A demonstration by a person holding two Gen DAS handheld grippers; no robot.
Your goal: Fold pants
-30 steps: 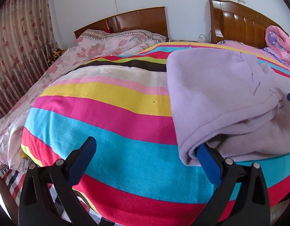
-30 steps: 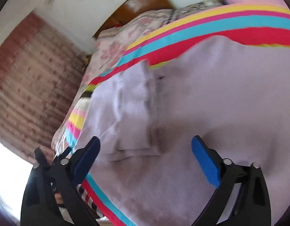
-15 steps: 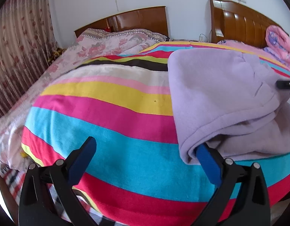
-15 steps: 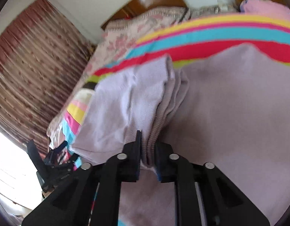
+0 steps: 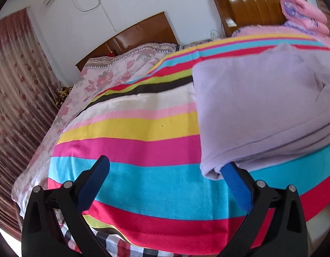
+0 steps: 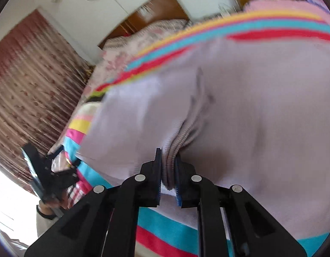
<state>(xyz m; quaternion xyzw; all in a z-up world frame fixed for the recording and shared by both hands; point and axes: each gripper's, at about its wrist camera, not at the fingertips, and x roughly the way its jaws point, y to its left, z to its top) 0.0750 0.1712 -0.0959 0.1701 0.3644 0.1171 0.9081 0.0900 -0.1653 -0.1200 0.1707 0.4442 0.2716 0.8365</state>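
No legible writing or brand is shown on any item. Lilac pants point(image 5: 257, 107) are laid folded on a striped blanket point(image 5: 133, 145), their ribbed edge pinched between the nearly closed jaws of the right gripper point(image 6: 167, 171). The left gripper point(image 5: 165, 171) is held low with jaws spread wide, one blue pad point(image 5: 235, 184) touching the pants' near corner.

The pants point(image 5: 261, 111) lie on the right of the striped blanket point(image 5: 133, 150), a floral quilt point(image 5: 113, 75) to its left, headboards point(image 5: 139, 34) behind, folded bedding point(image 5: 304, 15) far right.
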